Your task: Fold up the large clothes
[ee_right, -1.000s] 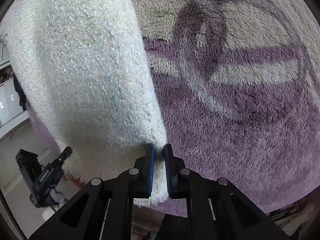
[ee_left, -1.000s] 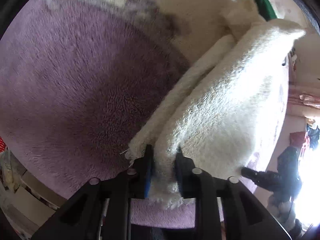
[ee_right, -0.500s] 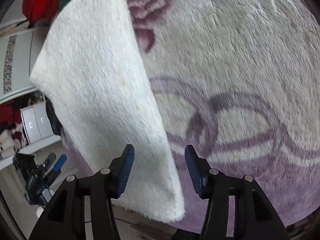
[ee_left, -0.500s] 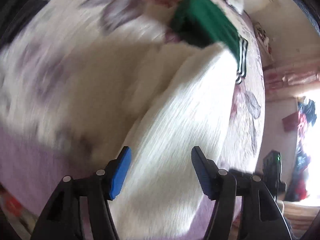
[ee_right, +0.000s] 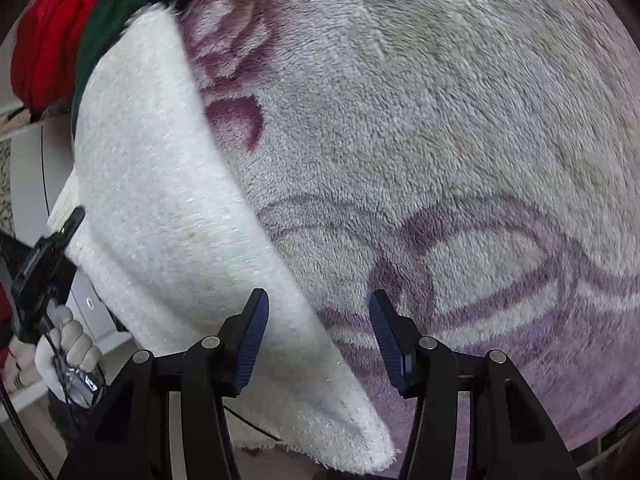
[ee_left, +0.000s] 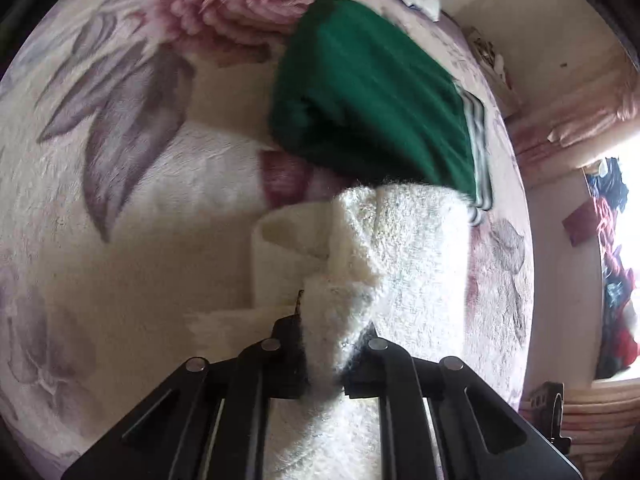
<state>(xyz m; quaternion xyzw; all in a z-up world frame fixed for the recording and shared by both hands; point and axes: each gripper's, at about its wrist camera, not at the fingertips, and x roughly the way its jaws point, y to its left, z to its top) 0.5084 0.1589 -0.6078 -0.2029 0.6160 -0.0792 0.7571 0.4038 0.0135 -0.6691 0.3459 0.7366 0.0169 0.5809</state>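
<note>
A white fluffy garment (ee_left: pixel 400 248) lies on the floral blanket (ee_left: pixel 140 208), folded into a long strip. My left gripper (ee_left: pixel 328 330) is shut on a bunched fold of it, and fabric bulges up between the fingers. In the right wrist view the same garment (ee_right: pixel 160 200) lies flat at the left. My right gripper (ee_right: pixel 322 336) hovers open above its long edge. The blue pads (ee_right: pixel 256 332) touch nothing. At the far left a gloved hand (ee_right: pixel 68 344) holds the left gripper (ee_right: pixel 76 216) against the garment's far side.
A folded green garment with striped trim (ee_left: pixel 372 92) lies just beyond the white one, with a red garment (ee_right: pixel 44 28) behind it. The blanket (ee_right: pixel 440 120) stretches to the right. Cupboards (ee_right: pixel 28 184) and the bed's edge lie to the left.
My left gripper let go of the garment's corner, swept across the blanket toward the green garment and shut on a bunched fold. My right gripper opened and released the garment, which now lies flat.
</note>
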